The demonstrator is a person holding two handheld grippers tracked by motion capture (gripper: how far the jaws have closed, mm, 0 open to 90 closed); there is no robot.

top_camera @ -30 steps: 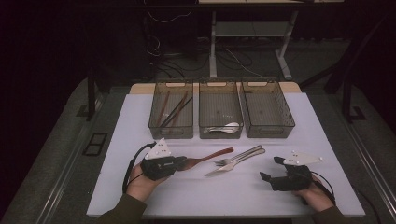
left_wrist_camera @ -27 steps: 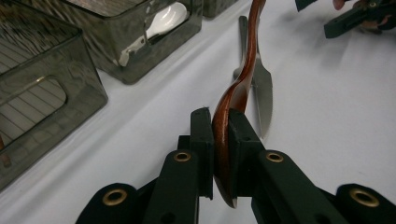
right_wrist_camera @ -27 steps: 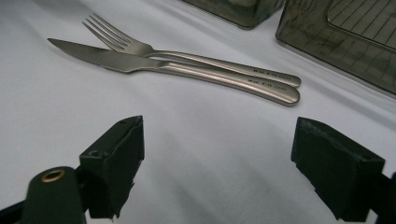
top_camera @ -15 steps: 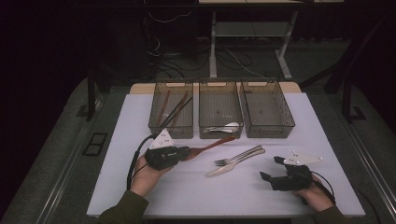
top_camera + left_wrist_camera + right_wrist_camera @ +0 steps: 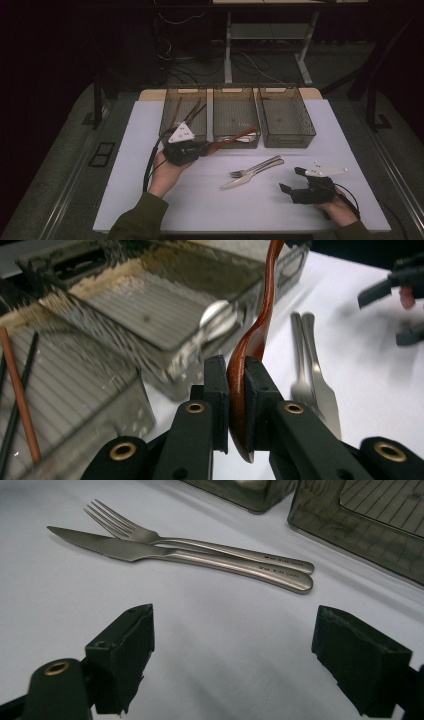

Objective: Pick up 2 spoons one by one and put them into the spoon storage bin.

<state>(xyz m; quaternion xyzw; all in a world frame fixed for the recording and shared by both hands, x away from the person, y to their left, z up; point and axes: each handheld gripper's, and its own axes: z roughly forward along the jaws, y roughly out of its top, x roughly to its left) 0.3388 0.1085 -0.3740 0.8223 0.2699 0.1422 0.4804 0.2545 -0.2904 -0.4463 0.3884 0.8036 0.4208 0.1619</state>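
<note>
White table (image 5: 125,165) takes up most of the high view, three clear bins in a row at its far edge. Left bin (image 5: 169,112) has chopsticks (image 5: 192,111) in it, middle bin (image 5: 235,107) has a pale spoon at its near end, right bin (image 5: 286,112) looks bare. Metal fork (image 5: 257,166) and knife (image 5: 250,175) lie side by side, touching, on the table between the two hands.

Left gripper (image 5: 197,148) is closed tight on the wooden spoon (image 5: 231,138), jaws pinching the bowl end edge-on in the left gripper view (image 5: 239,405); handle sticks out over the near wall of the middle bin, spoon held off the table. Right gripper (image 5: 295,182) rests low near the right table edge, jaws spread wide with nothing between them, fork and knife just ahead of it.

Handling guess: spoon is light, stiff, smooth lacquer-like finish so likely a bit slippery; the curved bowl gives the pads little flat face, so it could pivot in the grip. A hold on the narrow neck or mid-handle would sit steadier. Not fragile, a short drop into the bin should be fine
</note>
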